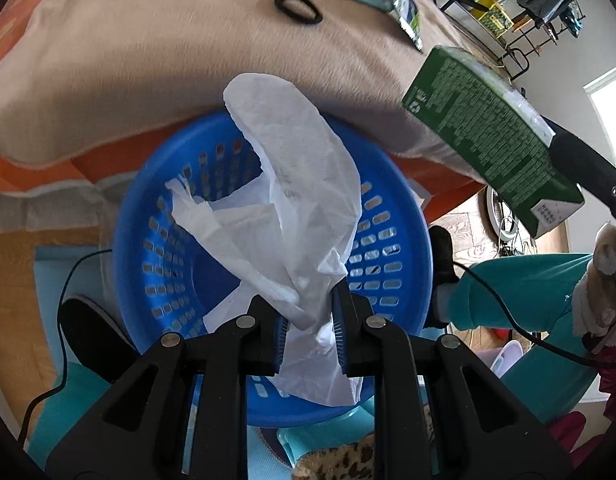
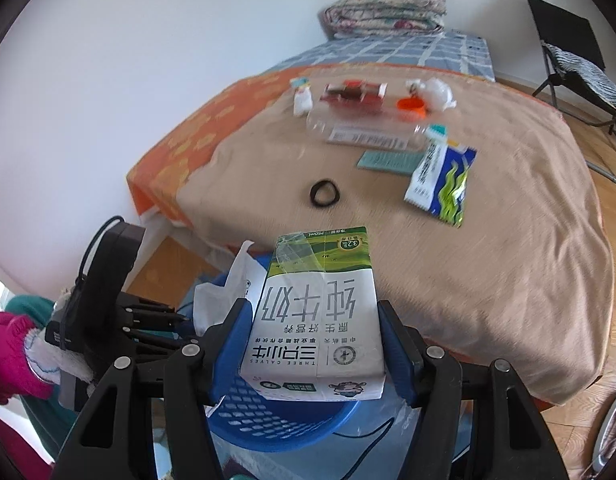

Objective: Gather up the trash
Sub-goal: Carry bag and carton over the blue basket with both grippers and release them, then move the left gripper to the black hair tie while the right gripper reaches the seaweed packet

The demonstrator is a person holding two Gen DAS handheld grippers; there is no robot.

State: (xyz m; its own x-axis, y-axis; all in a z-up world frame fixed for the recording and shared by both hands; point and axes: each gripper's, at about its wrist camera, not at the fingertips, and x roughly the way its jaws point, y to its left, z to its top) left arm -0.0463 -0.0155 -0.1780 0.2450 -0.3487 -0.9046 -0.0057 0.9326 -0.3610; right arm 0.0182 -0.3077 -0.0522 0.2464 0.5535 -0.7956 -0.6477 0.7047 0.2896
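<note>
Tissue (image 1: pixel 304 216), white and crumpled, is pinched between the pads of the left claw (image 1: pixel 310 334), its loose end rising ahead of the fingers. Directly beneath that claw sits a blue perforated basket (image 1: pixel 388 240) with more white paper lying inside it. To the claw's right, a green-and-white milk carton (image 2: pixel 320 316) is clamped by its sides in the right claw (image 2: pixel 314 344), also above the basket's rim (image 2: pixel 276 428).

Beyond both claws spreads a bed with a tan blanket (image 2: pixel 488 280) over an orange sheet (image 2: pixel 176 160). Just ahead of the carton lies a black hair tie (image 2: pixel 325 193); farther off and to the right are a blue-green snack wrapper (image 2: pixel 452 188) and a tube (image 2: pixel 426 164); farther still, a clear plastic bottle (image 2: pixel 368 128) and an orange cap (image 2: pixel 411 106). A folded quilt (image 2: pixel 384 12) lies at the bed's far end, against a white wall, and a black folding chair (image 2: pixel 576 60) stands on the wood floor to the far right.
</note>
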